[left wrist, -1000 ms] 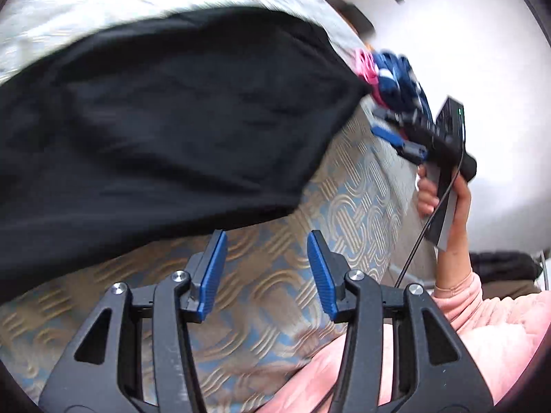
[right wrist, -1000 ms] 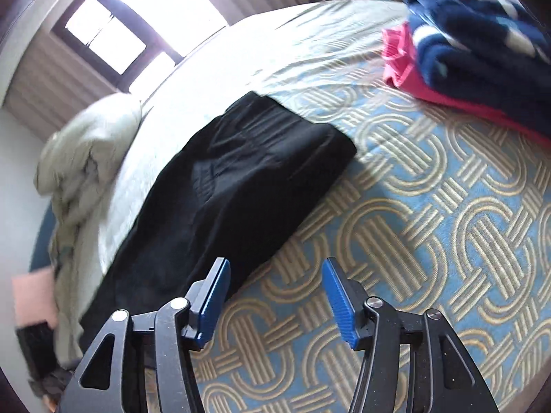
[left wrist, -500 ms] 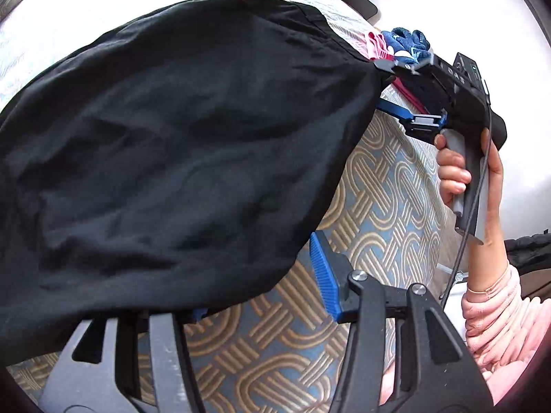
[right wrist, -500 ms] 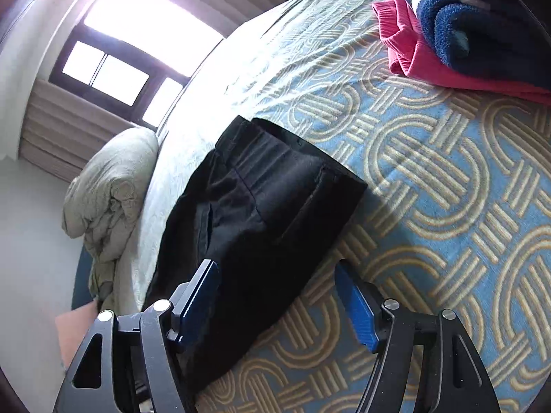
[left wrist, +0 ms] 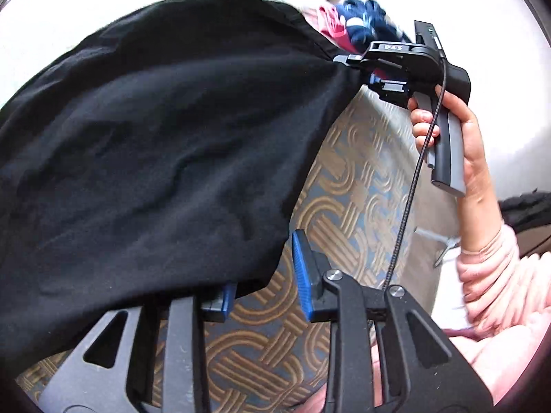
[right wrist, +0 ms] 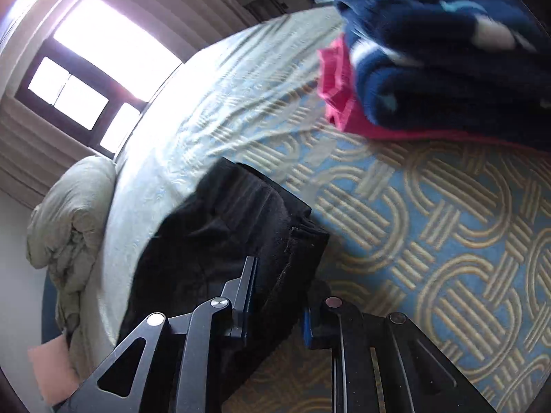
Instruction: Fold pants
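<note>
Grippers first. Left gripper (left wrist: 263, 287): jaws apart, black pants (left wrist: 165, 144) hem draped over the left finger and hiding its tip; right blue pad (left wrist: 303, 275) bare over the bedspread (left wrist: 347, 186). Right gripper (right wrist: 277, 296): jaws closed on a thick fold at the pants' (right wrist: 224, 241) corner, cloth bunched between the fingers. In the left wrist view the right gripper (left wrist: 351, 63) bites the pants' far corner, held by the right hand (left wrist: 458, 137) in a pink sleeve (left wrist: 492, 275). Pants lie on the patterned bedspread (right wrist: 430, 223), near edge raised. Beyond: folded navy blanket (right wrist: 430, 51) stacked on pink cloth (right wrist: 337, 82), rumpled duvet (right wrist: 69, 220) near the window (right wrist: 86, 79).
</note>
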